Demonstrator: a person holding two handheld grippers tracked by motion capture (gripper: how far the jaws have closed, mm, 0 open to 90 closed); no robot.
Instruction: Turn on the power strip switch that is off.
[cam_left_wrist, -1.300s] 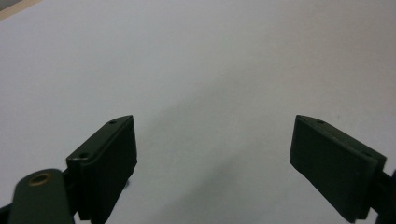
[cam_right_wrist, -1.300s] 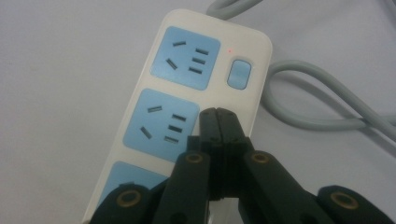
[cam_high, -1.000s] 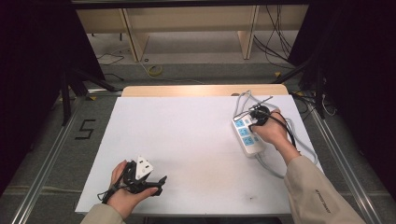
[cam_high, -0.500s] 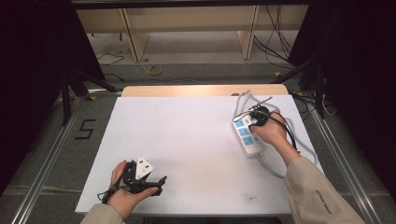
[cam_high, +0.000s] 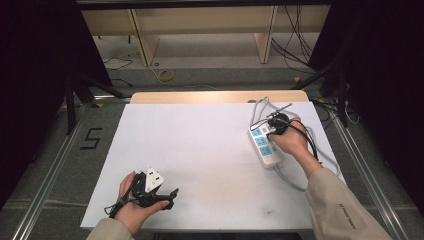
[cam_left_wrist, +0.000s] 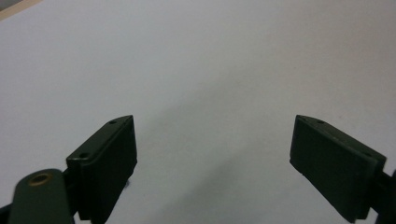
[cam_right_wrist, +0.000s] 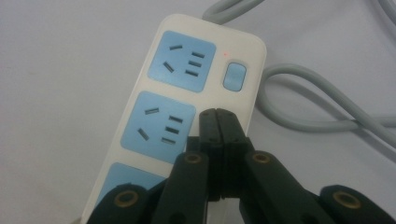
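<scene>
**Right jaws closed above the power strip, left jaws wide over bare table**

We see the right hand-held gripper (cam_right_wrist: 218, 116) with its jaws pressed together and nothing between them, its tips poised over the white power strip (cam_right_wrist: 187, 93) just short of the blue switch (cam_right_wrist: 234, 76). The strip lies at the right side of the table (cam_high: 200, 150), its grey cable (cam_right_wrist: 322, 112) looping beside it. Our left hand-held gripper (cam_left_wrist: 212, 154) sits at the near left, jaws spread wide apart, empty, over the plain white surface.
</scene>
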